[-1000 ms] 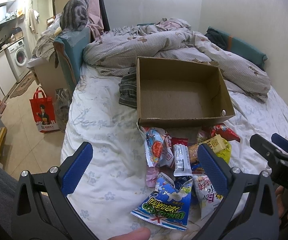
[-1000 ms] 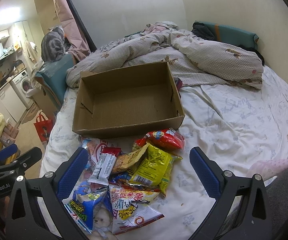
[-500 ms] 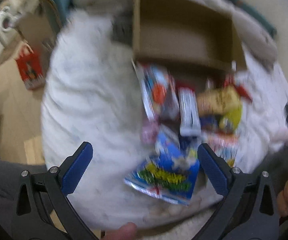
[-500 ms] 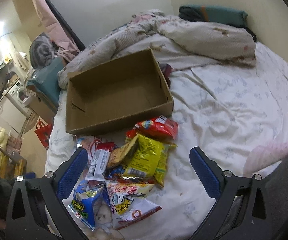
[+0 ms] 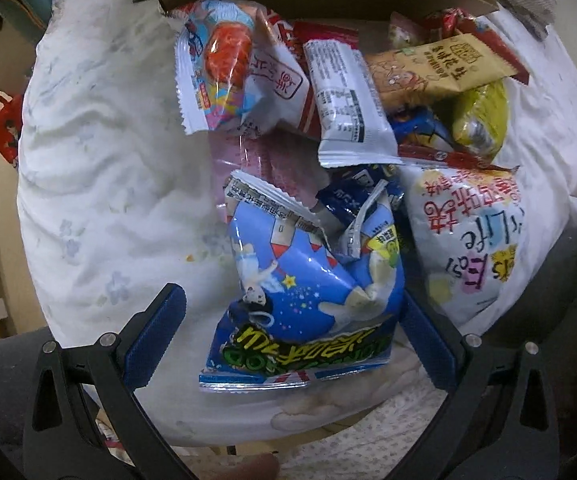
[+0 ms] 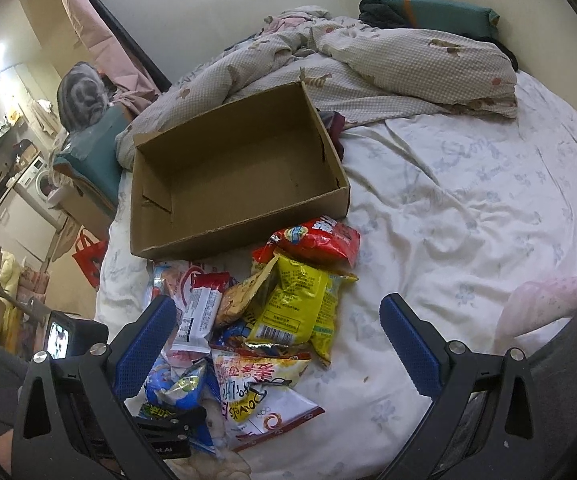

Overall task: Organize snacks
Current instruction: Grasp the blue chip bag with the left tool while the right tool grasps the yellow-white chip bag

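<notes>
Packet of blue foil between wide-open left gripper: likely light, crinkly, slippery; best pinched at the flat sealed edge. Right gripper wide open, empty.

Snack packets crowd the bed before the empty cardboard box; bare sheet right of the pile offers open passage.

White snack bag, right of the blue snack bag: upside-down Latin script "Life", plus red characters not legible. Same white bag in right wrist view: upside-down "Dove's". Blue bag's yellow-green lettering unreadable; other wrappers' print too small
</notes>
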### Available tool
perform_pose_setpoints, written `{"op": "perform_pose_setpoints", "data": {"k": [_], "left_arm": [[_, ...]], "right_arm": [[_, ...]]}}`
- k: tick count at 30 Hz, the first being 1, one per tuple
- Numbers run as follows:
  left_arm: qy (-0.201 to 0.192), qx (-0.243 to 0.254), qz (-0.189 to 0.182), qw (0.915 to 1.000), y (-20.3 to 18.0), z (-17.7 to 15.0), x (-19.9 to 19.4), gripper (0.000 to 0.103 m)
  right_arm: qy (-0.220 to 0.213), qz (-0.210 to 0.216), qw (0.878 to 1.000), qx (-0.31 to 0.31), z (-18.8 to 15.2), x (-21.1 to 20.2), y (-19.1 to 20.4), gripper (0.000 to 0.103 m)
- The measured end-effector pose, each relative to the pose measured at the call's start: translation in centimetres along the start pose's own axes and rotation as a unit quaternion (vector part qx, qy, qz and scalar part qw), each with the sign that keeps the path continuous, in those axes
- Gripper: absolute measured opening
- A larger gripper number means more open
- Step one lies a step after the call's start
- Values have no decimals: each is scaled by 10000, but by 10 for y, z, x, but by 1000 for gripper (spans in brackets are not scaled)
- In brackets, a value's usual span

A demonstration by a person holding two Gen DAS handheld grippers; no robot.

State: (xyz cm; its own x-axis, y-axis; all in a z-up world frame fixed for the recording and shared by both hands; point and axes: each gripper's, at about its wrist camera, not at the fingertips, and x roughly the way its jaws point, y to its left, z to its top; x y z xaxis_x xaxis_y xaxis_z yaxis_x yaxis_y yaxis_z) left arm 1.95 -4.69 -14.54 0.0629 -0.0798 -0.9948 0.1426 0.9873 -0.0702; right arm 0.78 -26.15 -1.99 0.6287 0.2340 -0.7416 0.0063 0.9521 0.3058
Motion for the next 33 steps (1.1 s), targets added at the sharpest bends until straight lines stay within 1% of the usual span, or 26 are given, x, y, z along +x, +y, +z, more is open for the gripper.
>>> {"op": "perform_pose_setpoints", "data": {"k": [2, 3, 5, 7, 8, 9, 11, 12, 14, 17, 20, 22, 23, 24, 25, 27, 28, 30, 33], "left_arm": [[16, -3, -28, 10000, -2, -3, 3, 102], [24, 4, -46, 10000, -1, -3, 5, 100], [80, 2, -164, 9998, 1, -4, 3, 86], [116, -29, -218, 9997, 4, -7, -2, 81], [90, -36, -221, 9997, 4, -9, -3, 75], [86, -40, -253, 9996, 2, -11, -5, 72], [52, -90, -411, 9991, 4, -17, -9, 60], [34, -99, -442, 9990, 7, -21, -12, 57], [-54, -139, -475, 9988, 11, -28, -20, 54], [-219, -163, -642, 9976, 17, -34, -36, 52], [-520, -176, -613, 9966, 26, -37, -56, 51], [-779, -319, -610, 9946, 36, -36, -71, 51], [-859, -383, -605, 9937, 40, -26, -78, 51], [-951, -453, -584, 9927, 41, -24, -82, 51], [-1036, -529, -545, 9917, 43, -25, -86, 51], [-1176, -681, -491, 9895, 53, -24, -93, 51], [-1208, -724, -493, 9888, 55, -19, -95, 51], [-1314, -798, -460, 9870, 61, -18, -99, 51], [-1393, -864, -479, 9853, 68, -14, -104, 51]], "right_arm": [[40, -13, 10000, 4, 0, 3, 1, 103], [54, -9, 10000, 0, 0, 3, 1, 103], [50, 7, 10000, -29, 0, 3, 3, 103], [21, -3, 10000, -61, 0, 1, 3, 103], [12, -4, 10000, -71, 0, 1, 3, 103], [10, -5, 10000, -72, 0, 1, 3, 103], [18, -21, 10000, -55, 0, 1, 2, 103], [20, -25, 10000, -43, 0, 0, 2, 103], [23, -36, 10000, -8, 0, 0, 0, 103], [56, -29, 10000, 13, -1, 1, -1, 103], [158, 53, 9999, 35, 0, 3, -2, 103], [329, 185, 9992, 94, 0, 6, -3, 103], [450, 273, 9985, 154, -1, 9, -5, 103], [572, 340, 9976, 195, -2, 12, -6, 103], [782, 409, 9958, 240, -3, 18, -7, 103], [1111, 408, 9927, 225, -8, 28, -5, 103], [1393, 365, 9895, 158, -12, 37, -2, 103], [1806, 314, 9830, -84, -22, 51, 7, 103], [2255, 175, 9716, -697, -38, 68, 29, 103]]}}
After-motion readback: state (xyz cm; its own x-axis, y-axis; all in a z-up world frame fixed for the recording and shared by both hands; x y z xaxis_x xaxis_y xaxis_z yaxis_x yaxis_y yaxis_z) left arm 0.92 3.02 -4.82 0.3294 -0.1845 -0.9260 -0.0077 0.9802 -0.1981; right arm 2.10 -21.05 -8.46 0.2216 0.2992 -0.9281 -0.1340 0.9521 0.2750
